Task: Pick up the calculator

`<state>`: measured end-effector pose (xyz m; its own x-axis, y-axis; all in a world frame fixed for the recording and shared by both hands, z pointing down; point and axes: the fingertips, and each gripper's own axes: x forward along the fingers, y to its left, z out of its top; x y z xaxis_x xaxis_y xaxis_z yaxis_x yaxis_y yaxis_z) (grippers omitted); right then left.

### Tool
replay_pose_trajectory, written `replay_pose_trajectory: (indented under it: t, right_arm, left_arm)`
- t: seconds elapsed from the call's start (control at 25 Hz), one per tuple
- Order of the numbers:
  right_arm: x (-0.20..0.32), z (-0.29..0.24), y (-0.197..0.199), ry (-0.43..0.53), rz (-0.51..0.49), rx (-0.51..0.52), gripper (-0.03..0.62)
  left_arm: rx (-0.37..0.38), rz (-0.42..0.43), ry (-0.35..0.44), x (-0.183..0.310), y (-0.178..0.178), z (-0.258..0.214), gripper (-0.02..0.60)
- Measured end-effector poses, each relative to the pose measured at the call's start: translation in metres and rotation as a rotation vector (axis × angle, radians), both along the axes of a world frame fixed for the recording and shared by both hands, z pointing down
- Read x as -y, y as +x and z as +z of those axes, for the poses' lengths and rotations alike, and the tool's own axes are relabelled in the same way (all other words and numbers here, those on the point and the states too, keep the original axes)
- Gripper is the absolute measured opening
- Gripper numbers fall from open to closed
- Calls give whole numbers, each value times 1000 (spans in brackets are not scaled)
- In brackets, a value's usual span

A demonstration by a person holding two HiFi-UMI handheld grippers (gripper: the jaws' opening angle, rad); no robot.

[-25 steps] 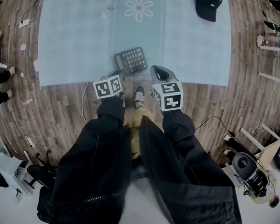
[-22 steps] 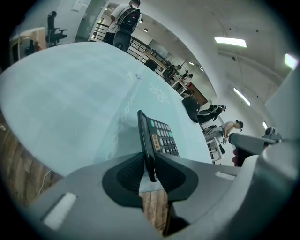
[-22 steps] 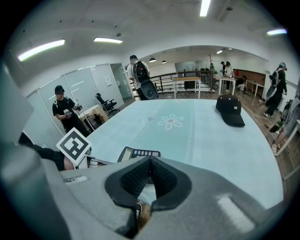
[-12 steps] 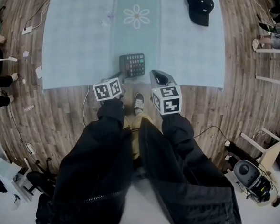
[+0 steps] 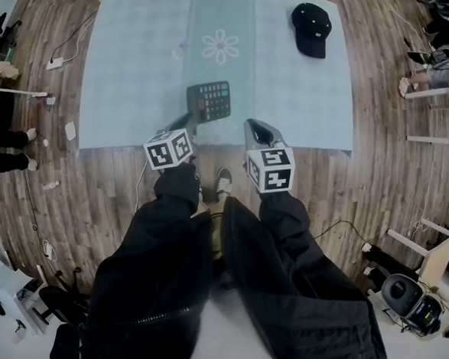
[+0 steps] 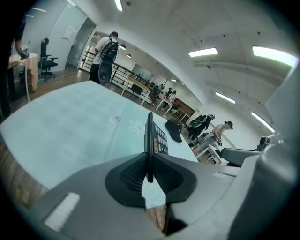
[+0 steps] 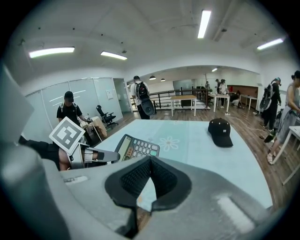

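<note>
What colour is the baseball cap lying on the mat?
The fabric baseball cap is plain black, clearest in the right gripper view.

Wood-plank floor (image 5: 95,191), pale blue flowered mat (image 5: 126,82) spread on it, black cap (image 5: 311,29) on mat

I see my right claw (image 7: 149,162) pressed shut; beyond it my left claw (image 7: 115,157) grips the calculator (image 7: 138,148), a black cap (image 7: 221,131) lying on the mat (image 7: 197,145)

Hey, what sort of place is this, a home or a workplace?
Probably an open-plan office or lab workspace: strip ceiling lights, a long desk across the room, and a rolling office chair.
</note>
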<state>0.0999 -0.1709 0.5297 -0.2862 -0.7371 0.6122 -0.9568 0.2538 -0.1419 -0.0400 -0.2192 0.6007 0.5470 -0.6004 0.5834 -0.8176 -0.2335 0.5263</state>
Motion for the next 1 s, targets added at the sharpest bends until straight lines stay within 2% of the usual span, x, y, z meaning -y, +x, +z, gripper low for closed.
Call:
replay_pose_trajectory:
  t: [0.48, 0.8, 1.0]
  right_arm:
    - [31, -140, -26, 339, -1, 23, 2]
    - [50, -226, -27, 535, 5, 33, 2]
    - [57, -266, -25, 616, 29, 37, 0]
  left_arm:
    - [-70, -64, 383, 44, -19, -184, 40]
    - [-108, -114, 565, 51, -31, -275, 38]
    - [-128, -136, 657, 50, -36, -319, 40]
